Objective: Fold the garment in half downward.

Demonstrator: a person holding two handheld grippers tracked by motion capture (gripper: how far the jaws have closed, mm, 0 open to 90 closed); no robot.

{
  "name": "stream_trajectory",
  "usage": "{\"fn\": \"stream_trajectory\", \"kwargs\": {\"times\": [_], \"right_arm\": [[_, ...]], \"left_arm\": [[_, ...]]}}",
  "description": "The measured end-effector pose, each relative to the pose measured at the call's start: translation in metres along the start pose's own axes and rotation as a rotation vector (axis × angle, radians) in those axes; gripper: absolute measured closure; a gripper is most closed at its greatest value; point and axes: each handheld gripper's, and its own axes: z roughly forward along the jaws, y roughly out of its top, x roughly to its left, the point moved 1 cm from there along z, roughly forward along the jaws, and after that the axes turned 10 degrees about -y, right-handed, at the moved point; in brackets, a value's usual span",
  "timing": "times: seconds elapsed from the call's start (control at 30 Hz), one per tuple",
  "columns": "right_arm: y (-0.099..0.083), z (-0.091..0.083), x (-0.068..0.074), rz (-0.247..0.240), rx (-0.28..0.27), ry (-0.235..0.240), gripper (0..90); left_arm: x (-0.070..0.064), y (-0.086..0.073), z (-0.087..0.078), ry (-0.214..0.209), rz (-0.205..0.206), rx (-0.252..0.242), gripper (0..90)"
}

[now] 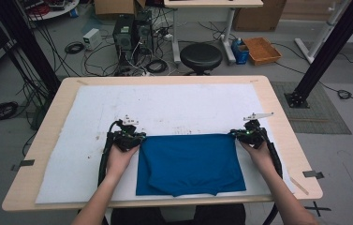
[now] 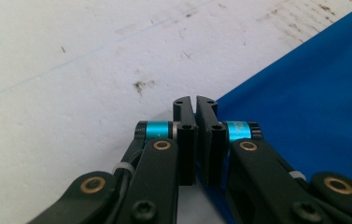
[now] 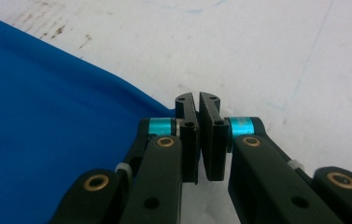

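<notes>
Forearms are coming in from the near edge of the table (image 1: 47,140), each hand carrying a gripper out to a far corner of the blue cloth (image 1: 190,164), which is lying flat on the white mat (image 1: 165,105) toward the near side of the table, already folded into a squarish shape with some layered edges showing along its near hem. Left gripper (image 1: 128,136) is sitting at the cloth's far-left corner and right gripper (image 1: 249,133) at the far-right one, so each hand is equally close to its own corner and the far edge is running straight between them. In the gripper views both pairs of jaws are looking clamped together, with the blue fabric (image 2: 304,93) reaching right into the pinch on the left one and the corner of it (image 3: 47,140) meeting the jaws on the right one, so I'm reading both as pinching the cloth. That far edge is lying crosswise between the two tools, and the rest of the cloth is stretching toward the person, so I'm guessing the next fold is bringing that edge toward the near hem.
</notes>
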Motion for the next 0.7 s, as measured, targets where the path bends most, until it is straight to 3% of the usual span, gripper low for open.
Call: {"fn": "stream_trajectory", "kwargs": {"times": [0.13,0.27,0.43,0.53,0.6,0.7], "right_arm": [[0.011,0.002,-0.006,-0.007,-0.036,-0.026,87.1],[0.019,0.009,-0.010,-0.025,-0.033,-0.053,87.1],[0.023,0.014,-0.012,-0.037,-0.045,-0.061,86.5],[0.022,0.014,-0.012,-0.035,-0.043,-0.073,78.5],[0.023,0.010,-0.013,-0.027,-0.066,-0.070,73.4],[0.024,-0.001,-0.013,-0.016,-0.111,-0.066,64.6]], "left_arm": [[0.006,0.010,0.006,0.003,0.003,-0.033,86.8],[0.013,0.018,0.014,0.004,-0.014,-0.047,86.8],[0.018,0.020,0.020,0.012,-0.005,-0.052,86.7],[0.018,0.020,0.018,0.014,0.001,-0.063,85.4],[0.015,0.022,0.014,0.031,0.001,-0.084,74.4],[0.012,0.024,0.003,0.020,0.014,-0.114,60.6]]}}
